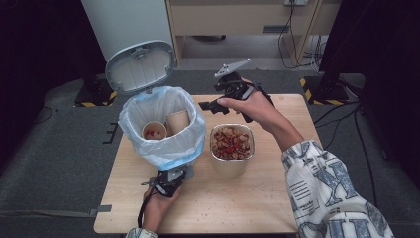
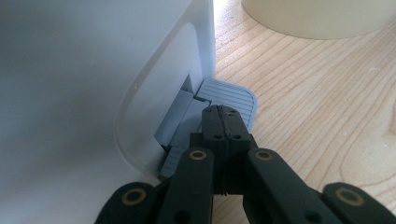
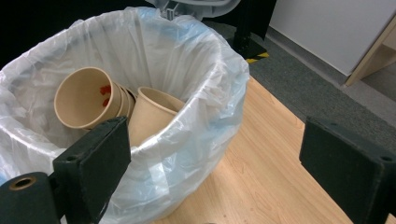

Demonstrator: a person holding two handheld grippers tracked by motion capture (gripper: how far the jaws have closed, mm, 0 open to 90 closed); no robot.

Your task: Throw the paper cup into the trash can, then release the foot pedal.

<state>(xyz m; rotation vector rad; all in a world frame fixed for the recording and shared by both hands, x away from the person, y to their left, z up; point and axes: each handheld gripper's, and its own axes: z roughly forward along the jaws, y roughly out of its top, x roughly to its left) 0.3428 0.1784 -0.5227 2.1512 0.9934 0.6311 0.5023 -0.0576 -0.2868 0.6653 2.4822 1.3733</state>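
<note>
Your left claw (image 1: 171, 179) sits low near you, jaws pressed together, hand gripping from below. Your right claw (image 1: 210, 105) is held higher, arm stretched forward, jaws spread wide, holding nothing.

You're looking at a light wooden desk (image 1: 277, 208) standing on grey carpet (image 1: 54, 163). Beyond its far edge, pale wooden furniture (image 1: 237, 17) lines the back, black cables (image 1: 292, 39) trail across the floor, and yellow-black hazard tape (image 1: 309, 91) marks dark stand bases.
</note>
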